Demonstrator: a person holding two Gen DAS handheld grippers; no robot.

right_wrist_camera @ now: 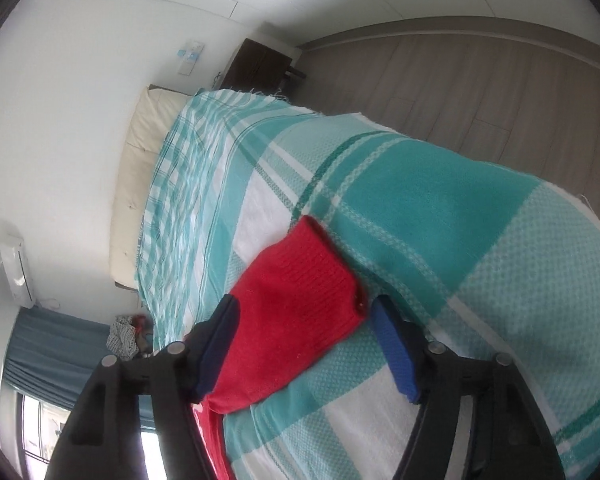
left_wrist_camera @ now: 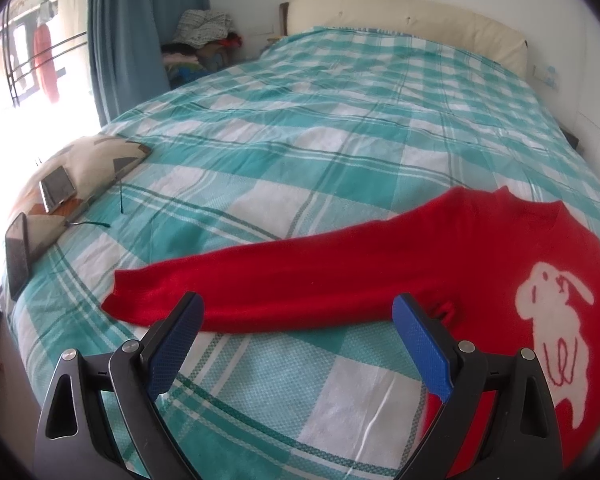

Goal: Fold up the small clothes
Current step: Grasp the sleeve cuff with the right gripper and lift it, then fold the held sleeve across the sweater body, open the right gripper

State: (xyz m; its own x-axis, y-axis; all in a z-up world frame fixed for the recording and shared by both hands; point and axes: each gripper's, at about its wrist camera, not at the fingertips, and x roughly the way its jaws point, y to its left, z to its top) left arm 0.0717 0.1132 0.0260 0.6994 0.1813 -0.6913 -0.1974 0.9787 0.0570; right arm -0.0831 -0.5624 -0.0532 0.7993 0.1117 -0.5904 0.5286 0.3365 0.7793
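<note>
A small red sweater (left_wrist_camera: 420, 264) with a white rabbit on the front lies flat on the teal checked bedspread (left_wrist_camera: 300, 132). One sleeve stretches out to the left, its cuff at the lower left. My left gripper (left_wrist_camera: 298, 312) is open, just in front of that sleeve's lower edge, holding nothing. In the right wrist view the other red sleeve cuff (right_wrist_camera: 296, 308) lies on the bedspread (right_wrist_camera: 440, 220) between the fingers of my open right gripper (right_wrist_camera: 304, 320); the jaws stand wide around the cuff and are not closed on it.
A patterned cushion (left_wrist_camera: 96, 168) with two phones on or against it sits at the bed's left edge. A cream headboard (left_wrist_camera: 404, 16) is at the far end. Clothes pile (left_wrist_camera: 204, 40) by the blue curtain. Wooden floor (right_wrist_camera: 480, 80) lies beyond the bed's right edge.
</note>
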